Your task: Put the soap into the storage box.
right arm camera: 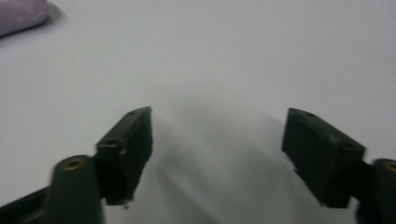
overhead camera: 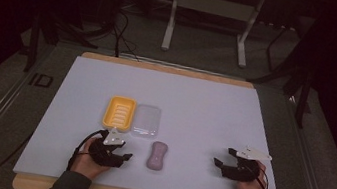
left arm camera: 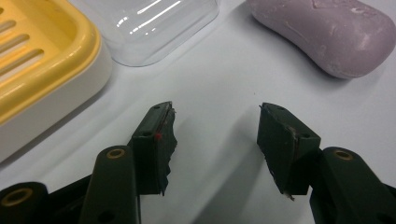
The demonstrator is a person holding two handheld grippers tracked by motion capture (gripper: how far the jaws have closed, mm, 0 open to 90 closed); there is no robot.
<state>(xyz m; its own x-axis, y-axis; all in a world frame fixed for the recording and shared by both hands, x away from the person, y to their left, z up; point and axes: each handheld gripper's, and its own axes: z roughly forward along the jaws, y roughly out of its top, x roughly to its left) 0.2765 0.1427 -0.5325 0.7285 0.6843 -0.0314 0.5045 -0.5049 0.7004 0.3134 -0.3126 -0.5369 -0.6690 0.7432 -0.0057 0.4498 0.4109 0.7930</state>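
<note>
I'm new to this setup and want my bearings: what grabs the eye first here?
The yellow soap dish stands out most, left of centre on the white mat, with a clear lid touching its right side. Just nearer the person lies a purple soap bar. The left gripper and right gripper sit at the near edge, both open and empty.

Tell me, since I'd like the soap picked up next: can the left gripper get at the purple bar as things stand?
Probably yes. The left gripper is open and empty, the purple soap bar lies just beside it on the bare white mat, and nothing sits between them.
</note>
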